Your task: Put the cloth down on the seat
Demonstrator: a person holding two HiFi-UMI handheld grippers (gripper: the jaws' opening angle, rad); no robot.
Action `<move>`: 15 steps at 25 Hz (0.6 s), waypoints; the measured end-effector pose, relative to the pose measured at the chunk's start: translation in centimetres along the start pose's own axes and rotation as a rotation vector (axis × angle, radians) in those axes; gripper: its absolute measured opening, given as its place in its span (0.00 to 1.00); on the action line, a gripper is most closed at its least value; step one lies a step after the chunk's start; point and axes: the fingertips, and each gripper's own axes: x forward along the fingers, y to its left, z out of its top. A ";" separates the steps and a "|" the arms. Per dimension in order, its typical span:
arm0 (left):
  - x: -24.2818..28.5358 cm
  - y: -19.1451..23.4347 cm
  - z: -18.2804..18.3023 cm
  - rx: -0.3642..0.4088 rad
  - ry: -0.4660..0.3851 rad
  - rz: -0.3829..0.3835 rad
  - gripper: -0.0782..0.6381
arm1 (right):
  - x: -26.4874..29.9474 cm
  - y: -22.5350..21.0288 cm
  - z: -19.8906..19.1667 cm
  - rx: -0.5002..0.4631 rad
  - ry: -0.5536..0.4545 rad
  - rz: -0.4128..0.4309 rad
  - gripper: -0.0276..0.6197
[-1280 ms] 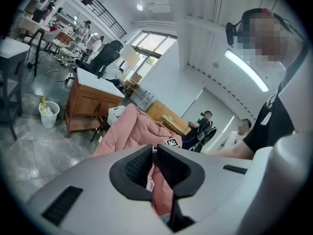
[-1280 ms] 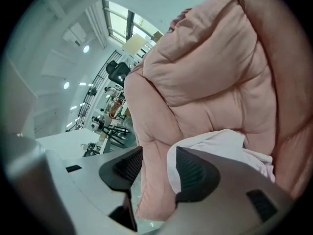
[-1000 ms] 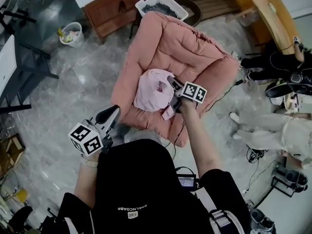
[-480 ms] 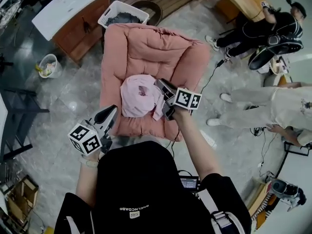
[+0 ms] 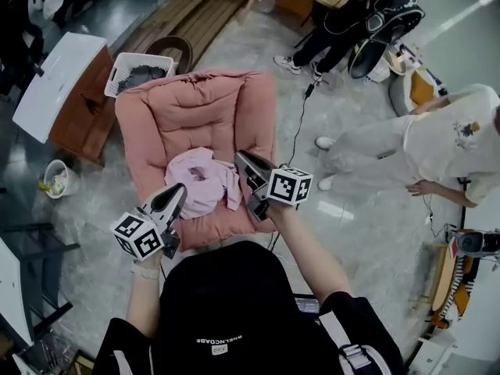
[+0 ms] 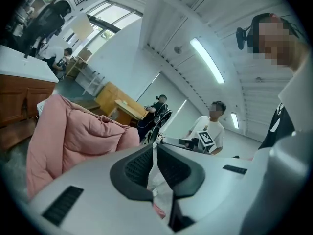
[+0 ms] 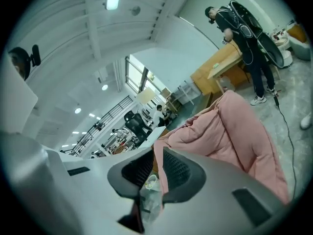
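Head view, left to right: a white-topped wooden cabinet (image 5: 58,92) stands at about 9 o'clock from the seat (image 5: 195,112), with a small waste bin (image 5: 55,180) on the floor below it at about 8 o'clock. A white basket (image 5: 141,70) sits just beyond the seat's back edge, at 11 o'clock.

The seat is a thick pink cushioned pad, folded up into a backrest at its far end. The cloth (image 5: 200,187) – pale pink, crumpled into a loose heap – lies on the near half of the cushion, toward 6 o'clock, resting on the padding.

The left hand-held gripper (image 5: 178,191) hangs at the cloth's 7 o'clock, off the seat's front corner. Its own view shows the two dark pads pressed together with nothing between them.

The right hand-held gripper (image 5: 241,157) shows over the cloth's 3 o'clock edge, pointing toward 11 o'clock. Its jaws have just been closing – the right gripper view shows them drawn nearly together with a thin slit left, and no cloth in it, only the pink backrest beyond.

A cable (image 5: 301,123) runs across the grey floor at the seat's right. A person in dark clothes (image 5: 351,14) stands at 1 o'clock, and a person in a white shirt (image 5: 445,143) at 3 o'clock.
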 end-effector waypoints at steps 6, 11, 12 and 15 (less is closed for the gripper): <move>4.0 -3.3 0.3 0.032 0.057 -0.104 0.14 | -6.2 0.3 2.1 0.034 -0.130 -0.030 0.15; 7.0 -5.6 0.1 0.060 0.109 -0.185 0.14 | -11.3 -0.1 3.3 0.042 -0.249 -0.077 0.14; 7.6 -6.0 0.0 0.065 0.119 -0.202 0.14 | -12.3 -0.3 3.5 0.038 -0.270 -0.091 0.14; 9.3 -7.1 -0.8 0.085 0.149 -0.243 0.14 | -15.5 -1.0 3.8 0.029 -0.328 -0.126 0.14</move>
